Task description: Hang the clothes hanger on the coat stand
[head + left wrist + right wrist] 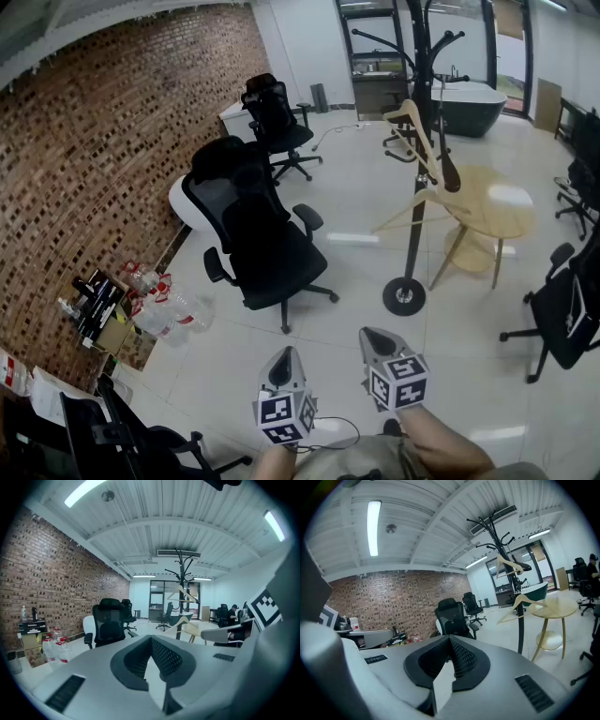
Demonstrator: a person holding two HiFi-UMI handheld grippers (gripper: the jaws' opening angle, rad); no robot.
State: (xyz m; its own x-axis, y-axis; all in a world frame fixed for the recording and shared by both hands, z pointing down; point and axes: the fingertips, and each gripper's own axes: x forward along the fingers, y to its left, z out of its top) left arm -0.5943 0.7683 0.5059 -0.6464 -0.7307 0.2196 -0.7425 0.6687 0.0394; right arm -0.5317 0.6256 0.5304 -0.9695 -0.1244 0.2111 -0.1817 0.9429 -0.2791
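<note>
A black coat stand (418, 159) rises from a round base on the white floor, right of middle. Two pale wooden hangers hang on it: one high (413, 124) and one lower (419, 208). The stand (181, 576) and the hangers (183, 596) are small and far off in the left gripper view; the right gripper view has the stand (512, 578) with the upper hanger (509, 564) and the lower one (521, 603). My left gripper (284, 366) (151, 638) and right gripper (376, 339) (450, 639) are side by side low in the head view, well short of the stand. Both are shut and hold nothing.
A black office chair (258, 239) stands ahead to the left, another (277, 122) farther back, more at the right edge (567, 309). A round wooden table (487, 211) is just beyond the stand. Water bottles (164, 305) and a box lie by the brick wall (94, 150).
</note>
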